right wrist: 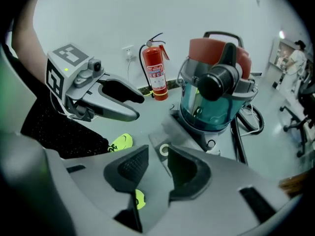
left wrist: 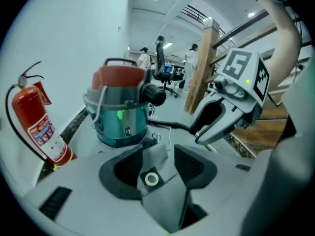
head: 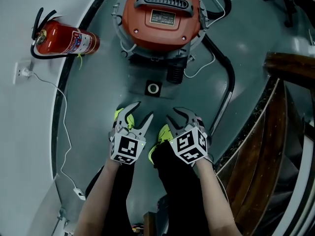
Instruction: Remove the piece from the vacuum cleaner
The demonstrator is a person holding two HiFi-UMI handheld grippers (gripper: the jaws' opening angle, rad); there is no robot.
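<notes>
Hovering side by side above the floor, the left tool [head: 141, 111] and the right tool [head: 173, 114] both point down and forward at the vacuum cleaner [head: 162, 18]. It stands on the floor just ahead of the person's yellow shoes [head: 160, 135].

Each tool's jaws stand apart with nothing gripped. In the left gripper view the left tool [left wrist: 156, 154] frames only the floor and a grey plate with a white ring [left wrist: 151, 179]. In the right gripper view the right tool [right wrist: 156, 154] frames that same plate [right wrist: 164, 150].

The plate [head: 154, 88] lies flat at the foot of the vacuum cleaner, between it and the tools. It is probably the piece to come off, though I cannot tell whether it is clipped on or merely resting there. Holding both tools open and aimed at it reads as lining up a two-sided grasp, one tool per edge, so the plate can be drawn away evenly.

A black hose [head: 229, 82] curves off at the right, and a fire extinguisher [head: 61, 40] stands by the wall well apart at the left. Neither is in the way.
</notes>
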